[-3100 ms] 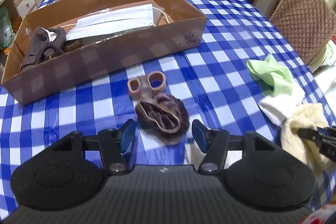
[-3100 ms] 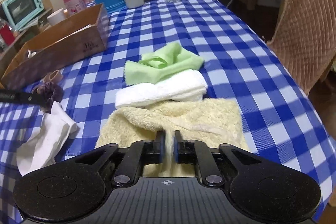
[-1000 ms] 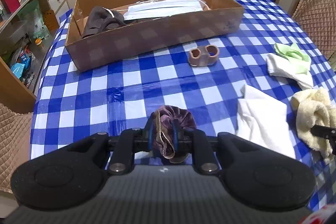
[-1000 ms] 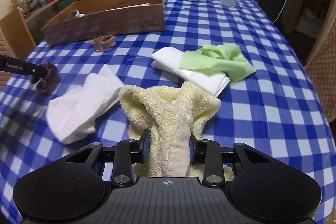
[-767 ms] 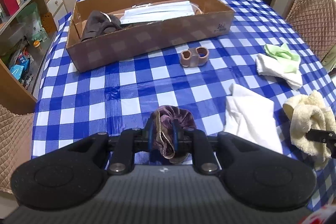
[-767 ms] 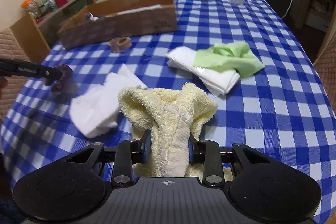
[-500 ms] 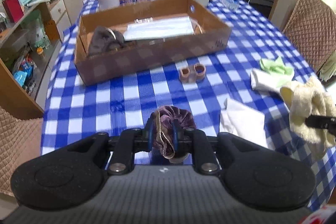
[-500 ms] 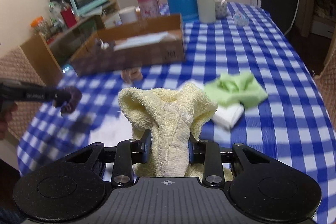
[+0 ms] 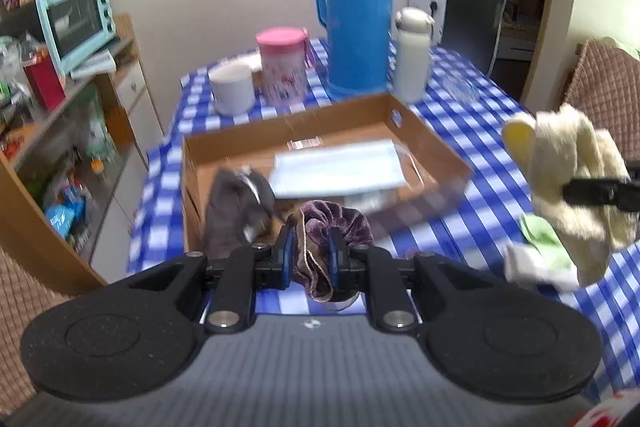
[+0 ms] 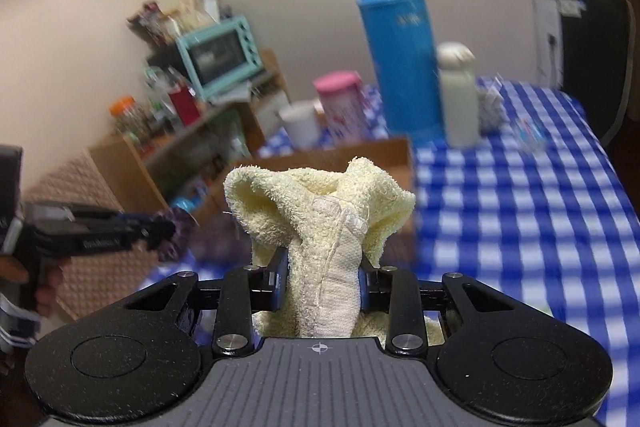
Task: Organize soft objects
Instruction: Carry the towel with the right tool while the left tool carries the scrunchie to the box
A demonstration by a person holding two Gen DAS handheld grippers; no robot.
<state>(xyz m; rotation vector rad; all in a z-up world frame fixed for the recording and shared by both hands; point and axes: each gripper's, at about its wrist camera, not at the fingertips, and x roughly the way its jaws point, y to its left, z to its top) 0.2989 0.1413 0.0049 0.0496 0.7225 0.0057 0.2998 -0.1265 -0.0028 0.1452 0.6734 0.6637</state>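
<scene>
Blue-and-white checked cloth covers the table (image 9: 460,115), and a cardboard box (image 9: 436,151) stands on it. Inside the box lie a flat pale blue mask (image 9: 336,169) and a dark brown cloth (image 9: 230,211) at its left end. Behind the box stand a blue thermos (image 9: 354,15), a white bottle (image 9: 412,55), a pink cup (image 9: 282,65) and a white mug (image 9: 232,93). On the shelf (image 9: 120,67) at the left there is a turquoise oven (image 9: 74,19). The left hand-held gripper (image 9: 311,261) is closed on a purple scrunchie (image 9: 332,223) and holds it in the air, in front of the near wall of the box. The right hand-held gripper (image 10: 322,281) clamps a yellow towel (image 10: 320,215), which is lifted above the table; its bunched part stands up over the fingers and the rest hangs down. In the left view this towel (image 9: 568,187) hangs to the right of the box. Under it, on the table, a green cloth (image 9: 540,235) lies on a white cloth (image 9: 524,265).
</scene>
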